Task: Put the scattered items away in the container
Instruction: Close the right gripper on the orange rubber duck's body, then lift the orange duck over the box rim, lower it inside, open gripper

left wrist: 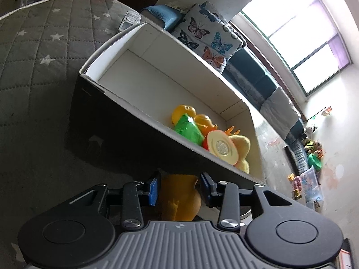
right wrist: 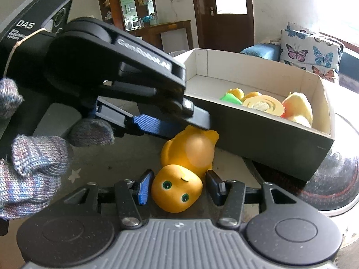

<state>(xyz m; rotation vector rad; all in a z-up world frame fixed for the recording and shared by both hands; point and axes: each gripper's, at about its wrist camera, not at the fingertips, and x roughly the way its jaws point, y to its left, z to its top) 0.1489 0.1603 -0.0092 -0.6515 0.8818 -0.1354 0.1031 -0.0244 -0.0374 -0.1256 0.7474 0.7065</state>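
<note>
A yellow rubber duck [right wrist: 186, 168] lies on the grey star-pattern mat beside the black box with a white inside [right wrist: 258, 134]. My left gripper [left wrist: 179, 188] has its pads on either side of the duck's body [left wrist: 179, 197]; it also shows from the side in the right wrist view [right wrist: 179, 123], closed on the duck's tail end. My right gripper [right wrist: 179, 188] is open with the duck's head between its fingers, not pinching it. The box [left wrist: 125, 80] holds several toys [left wrist: 208, 134] at one end.
A butterfly-print cushion [left wrist: 208, 35] and a blue cushion [left wrist: 161, 15] lie behind the box. A shiny dark dome-shaped object [right wrist: 332, 179] sits right of the box. A gloved hand [right wrist: 27, 170] holds the left gripper. More toys [left wrist: 311, 154] lie by the wall.
</note>
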